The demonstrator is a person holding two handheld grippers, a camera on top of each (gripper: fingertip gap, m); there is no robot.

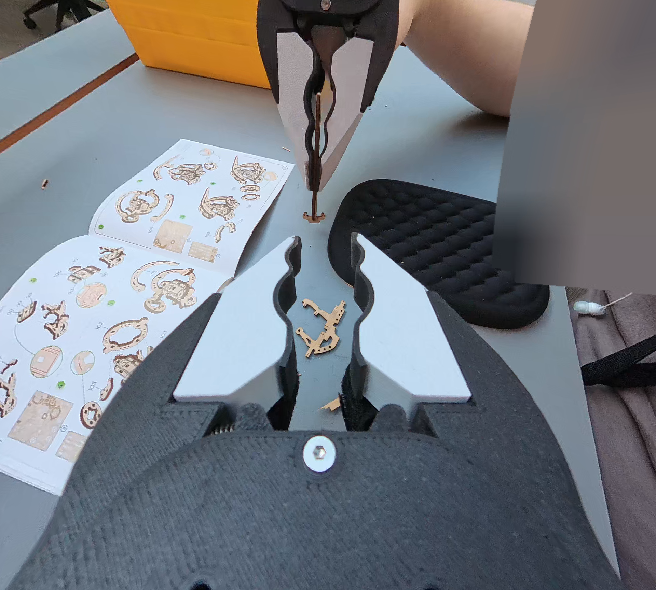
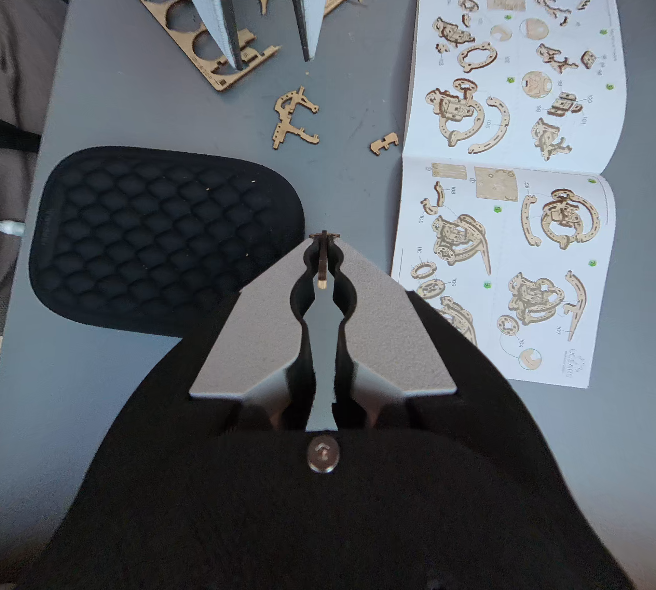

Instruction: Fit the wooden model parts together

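My right gripper [image 2: 323,238] is shut on a thin wooden part [image 2: 322,259] held edge-on, its small crosspiece sticking out past the tips. In the left wrist view the right gripper [image 1: 314,184] comes in from the far side, and the held part [image 1: 314,214] hangs just above the grey table. My left gripper [image 1: 326,238] is open and empty. A flat notched wooden part [image 1: 321,328] lies on the table between its fingers. In the right wrist view that part [image 2: 294,119] lies just in front of the left gripper [image 2: 271,61].
An open instruction booklet [image 2: 504,165] lies beside the parts, with a small loose wooden piece [image 2: 384,143] at its edge. A punched-out wooden sheet [image 2: 248,5] lies under the left gripper. A black quilted pad [image 2: 167,239], a yellow bin [image 1: 184,16] and a person's forearm [image 1: 461,41] surround the work spot. The grippers' ends are close to 8 cm from one another. Both grippers' tips are roughly 9 cm from the small loose wooden piece [image 2: 384,143].
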